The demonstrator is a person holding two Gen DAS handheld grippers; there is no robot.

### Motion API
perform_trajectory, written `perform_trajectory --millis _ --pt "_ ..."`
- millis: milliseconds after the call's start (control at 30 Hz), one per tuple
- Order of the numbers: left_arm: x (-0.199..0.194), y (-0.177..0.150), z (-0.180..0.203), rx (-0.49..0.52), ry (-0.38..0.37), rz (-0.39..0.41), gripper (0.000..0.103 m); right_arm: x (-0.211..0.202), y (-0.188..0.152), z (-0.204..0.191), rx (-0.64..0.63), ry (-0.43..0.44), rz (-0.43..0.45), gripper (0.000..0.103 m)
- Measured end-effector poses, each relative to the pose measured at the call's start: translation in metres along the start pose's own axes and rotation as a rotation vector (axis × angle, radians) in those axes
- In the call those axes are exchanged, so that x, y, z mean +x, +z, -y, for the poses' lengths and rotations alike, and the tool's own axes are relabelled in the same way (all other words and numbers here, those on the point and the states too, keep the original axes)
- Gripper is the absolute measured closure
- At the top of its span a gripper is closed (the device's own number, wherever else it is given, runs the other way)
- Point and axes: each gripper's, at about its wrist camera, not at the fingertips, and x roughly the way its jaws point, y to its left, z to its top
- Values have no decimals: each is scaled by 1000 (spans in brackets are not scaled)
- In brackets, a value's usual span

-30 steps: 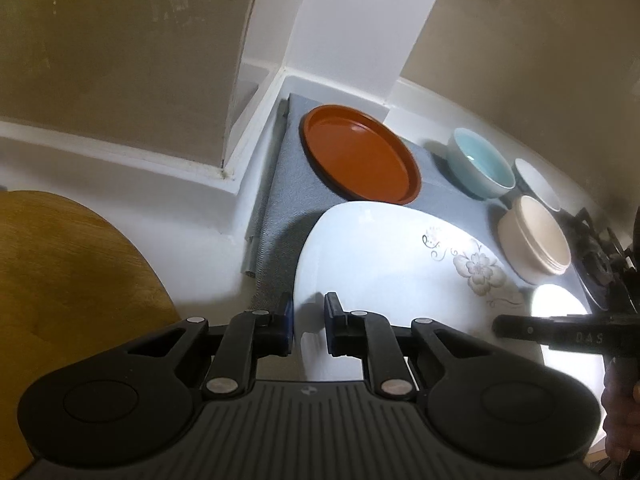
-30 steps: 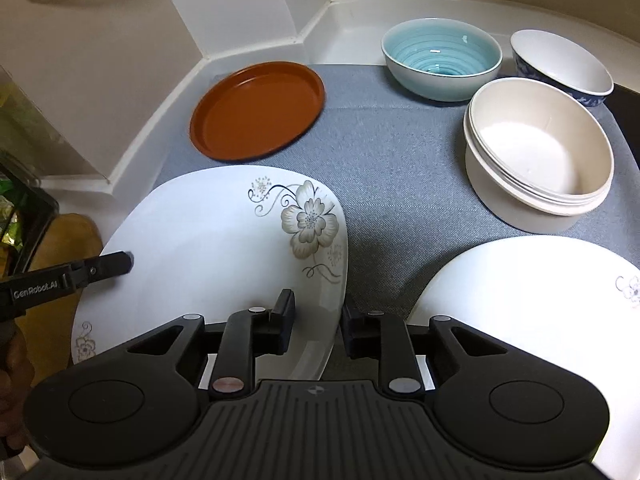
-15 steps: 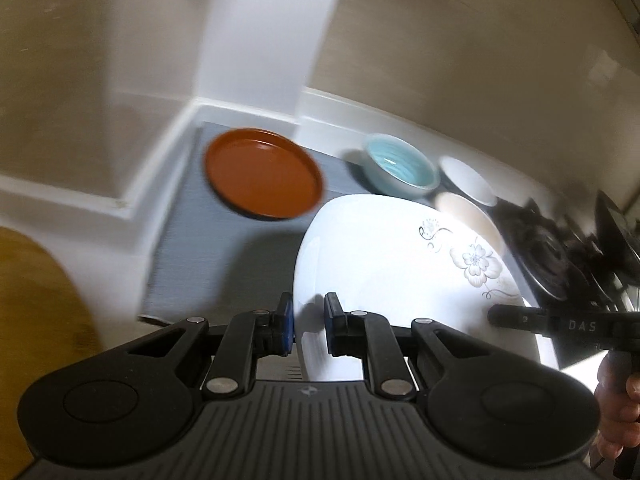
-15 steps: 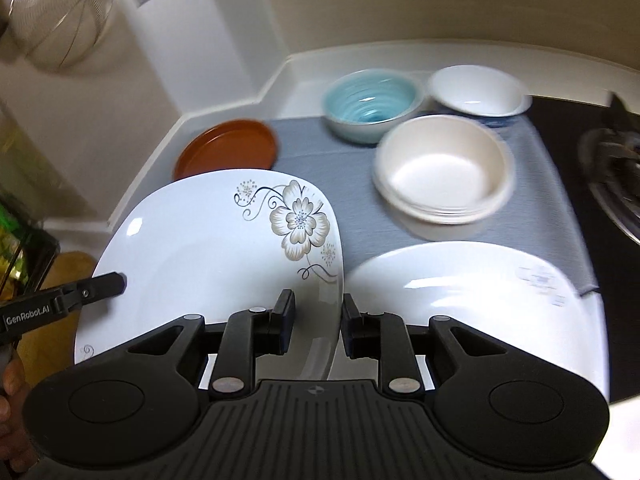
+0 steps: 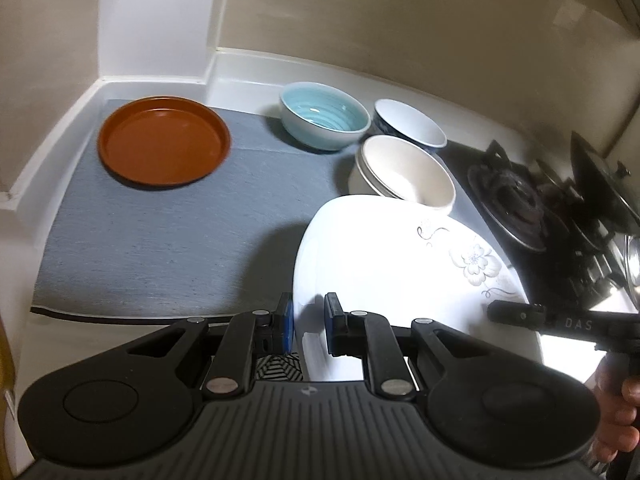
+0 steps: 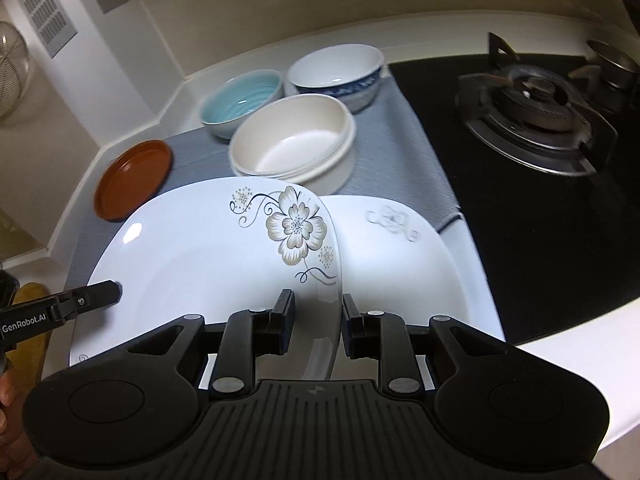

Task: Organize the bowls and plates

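A white square plate with a flower print hangs above the grey mat, carried by both grippers. My left gripper is shut on its left rim, and my right gripper is shut on its right rim. In the right wrist view it overlaps the left part of a second white flowered plate, which lies on the counter. On the mat stand an orange plate at the back left, a light blue bowl, a blue-patterned white bowl and stacked cream bowls.
A black gas hob with a burner lies right of the mat. Walls and a white corner pillar close off the back. A hand grips the right tool's handle. A wooden board edge shows at the far left.
Both grippers have carried the flowered plate to the right, away from the orange plate. It now overlaps the second white plate, and the hob has come into view.
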Motion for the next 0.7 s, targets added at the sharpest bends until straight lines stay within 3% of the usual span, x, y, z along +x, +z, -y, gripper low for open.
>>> perform_trajectory --millis 533,700 --pt "3 -1 16 75 5 -1 87 11 -7 20 52 12 8 75" --pt "1 1 25 109 11 3 87 17 -12 20 33 -24 -7 75"
